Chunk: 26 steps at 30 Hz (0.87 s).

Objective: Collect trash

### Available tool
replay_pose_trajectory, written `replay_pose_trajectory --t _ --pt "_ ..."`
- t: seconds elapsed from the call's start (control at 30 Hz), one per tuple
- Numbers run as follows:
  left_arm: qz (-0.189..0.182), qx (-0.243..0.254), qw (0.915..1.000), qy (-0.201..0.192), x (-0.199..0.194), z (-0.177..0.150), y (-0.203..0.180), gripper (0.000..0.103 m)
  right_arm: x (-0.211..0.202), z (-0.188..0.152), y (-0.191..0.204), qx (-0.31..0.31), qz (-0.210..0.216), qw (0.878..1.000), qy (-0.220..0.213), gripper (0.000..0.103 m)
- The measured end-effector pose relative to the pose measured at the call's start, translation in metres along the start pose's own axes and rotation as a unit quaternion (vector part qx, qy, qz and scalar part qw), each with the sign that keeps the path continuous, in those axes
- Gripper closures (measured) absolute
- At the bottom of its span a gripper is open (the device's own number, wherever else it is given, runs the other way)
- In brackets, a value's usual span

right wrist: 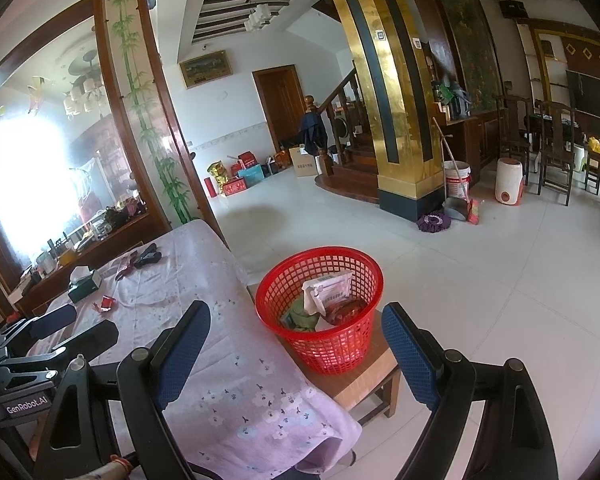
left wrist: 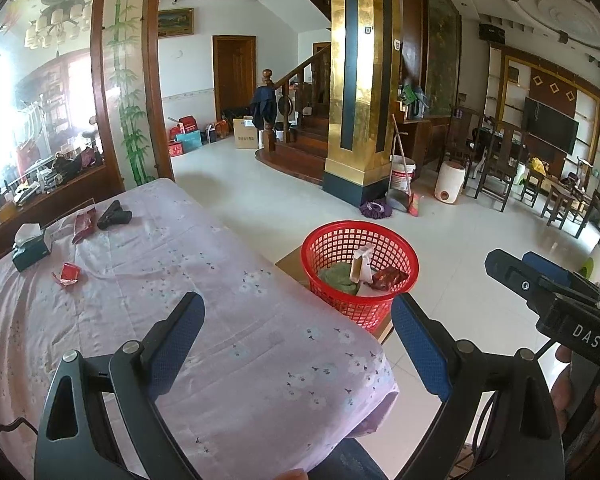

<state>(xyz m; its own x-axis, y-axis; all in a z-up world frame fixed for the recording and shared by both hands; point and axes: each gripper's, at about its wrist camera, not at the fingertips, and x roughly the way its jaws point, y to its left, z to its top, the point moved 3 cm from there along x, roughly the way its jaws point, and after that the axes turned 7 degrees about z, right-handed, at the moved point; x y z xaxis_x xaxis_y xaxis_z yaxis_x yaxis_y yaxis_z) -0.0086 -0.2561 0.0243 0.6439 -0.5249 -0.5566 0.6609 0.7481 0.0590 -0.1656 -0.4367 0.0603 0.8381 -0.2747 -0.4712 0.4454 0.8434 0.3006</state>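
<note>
Two pieces of trash at least lay on the table [left wrist: 228, 320] when you paused: a crumpled red wrapper [left wrist: 69, 274] near the tissue box [left wrist: 31, 245], and a dark red packet [left wrist: 85, 222] farther back, just beside a black clip-like object [left wrist: 114, 214] whose purpose I could not tell. Your left gripper [left wrist: 296, 344] hovered over the near end of the lilac cloth with its jaws spread wide and nothing between them; your right gripper [right wrist: 296, 354] was equally wide and empty, pointed toward the red basket [right wrist: 284, 280]. That basket stood on a low wooden stool [right wrist: 364, 380] just beside the table's right edge and already held a white pouch, something green and a reddish packet, so I judged you were between pickups, mid-task, not at the start. Both remaining pieces sat well away from either gripper, on the left side of the table. The next move likely called for your left gripper to reach across to the crumpled wrapper, the nearer piece, come down over it with the jaws straddling it, and pinch low enough to catch the thin foil without snagging the cloth beneath.
</note>
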Motion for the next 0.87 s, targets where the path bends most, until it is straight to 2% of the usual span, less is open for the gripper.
replay_pose_trajectory --t 0.7,0.87 --pt "-0.013 0.001 0.9998 0.012 0.011 0.001 0.001 0.009 0.002 -0.002 -0.005 0.005 -0.004 1.000 0.003 0.012" --pt "-0.008 -0.001 1.0000 0.001 0.012 0.002 0.003 0.009 0.002 -0.002 -0.006 0.005 -0.003 1.000 0.004 0.012"
